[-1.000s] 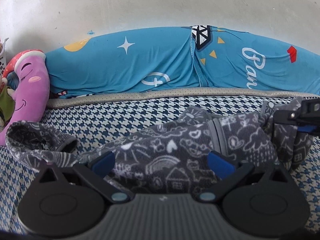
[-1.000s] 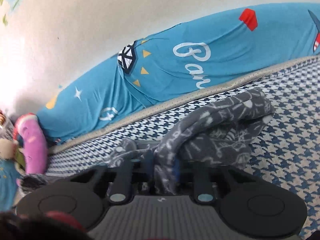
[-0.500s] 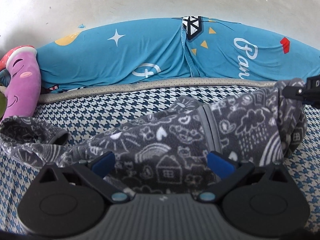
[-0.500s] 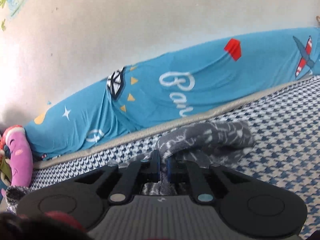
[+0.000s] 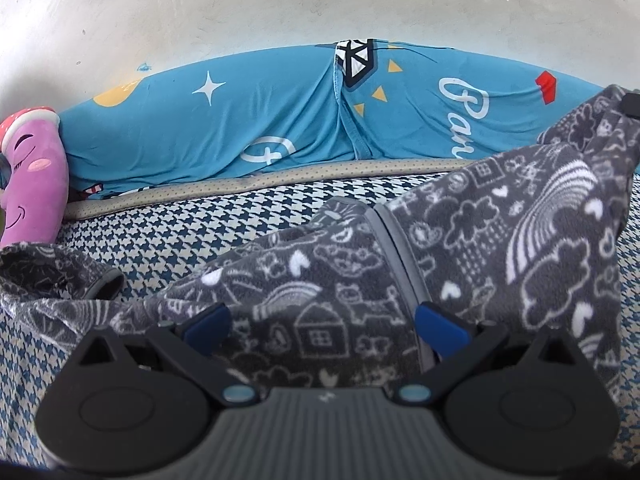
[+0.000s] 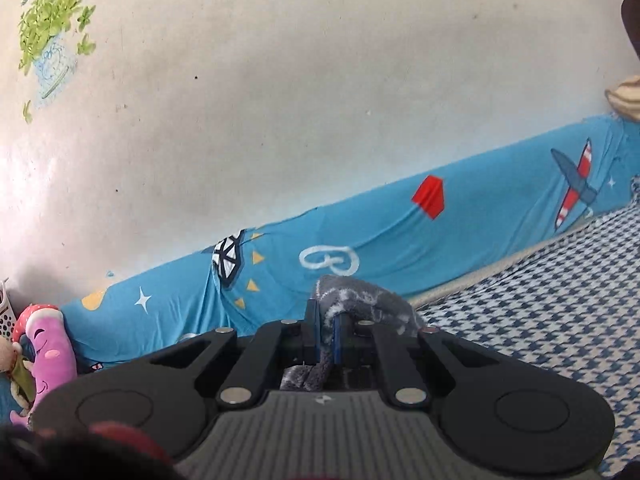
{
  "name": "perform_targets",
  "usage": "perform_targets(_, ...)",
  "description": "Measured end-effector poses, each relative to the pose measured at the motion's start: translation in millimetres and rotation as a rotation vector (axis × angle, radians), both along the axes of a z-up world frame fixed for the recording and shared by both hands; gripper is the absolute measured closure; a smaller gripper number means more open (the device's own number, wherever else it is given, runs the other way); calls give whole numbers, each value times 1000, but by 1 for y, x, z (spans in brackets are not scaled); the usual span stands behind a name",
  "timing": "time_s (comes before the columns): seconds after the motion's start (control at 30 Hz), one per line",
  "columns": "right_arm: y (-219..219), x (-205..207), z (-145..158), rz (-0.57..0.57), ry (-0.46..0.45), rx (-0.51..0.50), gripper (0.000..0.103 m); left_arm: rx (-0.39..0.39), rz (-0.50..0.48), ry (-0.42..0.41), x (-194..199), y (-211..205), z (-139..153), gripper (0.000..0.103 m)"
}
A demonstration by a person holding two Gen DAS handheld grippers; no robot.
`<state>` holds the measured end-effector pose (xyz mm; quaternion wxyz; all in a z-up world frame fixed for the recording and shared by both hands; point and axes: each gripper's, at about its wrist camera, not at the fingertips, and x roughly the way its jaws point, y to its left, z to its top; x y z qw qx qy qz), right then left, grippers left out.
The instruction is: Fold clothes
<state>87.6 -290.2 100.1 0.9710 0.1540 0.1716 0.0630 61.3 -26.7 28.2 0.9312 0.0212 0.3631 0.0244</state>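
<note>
The grey fleece top (image 5: 472,264) with white doodles lies on the checked bed (image 5: 192,232), its right side lifted up. The right hand-held gripper (image 6: 327,332) pinches a fold of it. The left hand-held gripper (image 5: 324,324) is spread wide over the cloth, maybe touching it.

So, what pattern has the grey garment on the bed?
White doodles on the dark grey garment: clouds, hearts, rainbows, houses. Left wrist view shows it best.

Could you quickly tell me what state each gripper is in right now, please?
Left gripper: open, the grey fleece garment lying between its pads, not pinched.
Right gripper: shut on a bunched edge of the garment.
</note>
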Motion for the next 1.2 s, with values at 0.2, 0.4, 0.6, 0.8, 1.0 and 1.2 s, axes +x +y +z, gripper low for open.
perform_targets(0.2,-23,-8,-1,-19,46,-9,95,1,-19,-4,-6,-11,4,0)
perform_targets(0.4,-44,-5,-25,-25,283,-1,94,20,-49,7,-14,-24,5,0)
perform_targets(0.6,-69,-26,-27,-32,347,3,89,25,-69,-21,-23,-30,15,0)
perform_targets(0.8,-88,-34,-26,-198,359,-117,80,3,-33,-33,-19,-25,20,0)
perform_targets(1.0,-96,-23,-31,-126,318,-9,74,-3,-17,-18,-14,-25,14,0)
perform_targets(1.2,-90,1,-47,-59,304,43,62,-1,-40,4,-12,-35,7,0)
